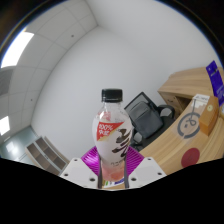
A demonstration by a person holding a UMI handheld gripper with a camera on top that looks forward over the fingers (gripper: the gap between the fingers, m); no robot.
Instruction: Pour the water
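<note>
My gripper (112, 168) is shut on a clear plastic bottle (112, 135) with a black cap, a white label bearing black brush characters and pinkish liquid at its base. Both purple pads (93, 161) press on the bottle's lower body from either side. The bottle is lifted and stands roughly upright between the fingers, leaning slightly, with the ceiling and wall behind it. No cup or other vessel for the liquid shows in this view.
Beyond the bottle to the right lies a wooden table (185, 125) carrying a black chair or bag (150, 115), a white cup-like item (189, 125), an orange carton (206, 115) and a blue box (213, 71). A ceiling light panel (17, 48) glows up left.
</note>
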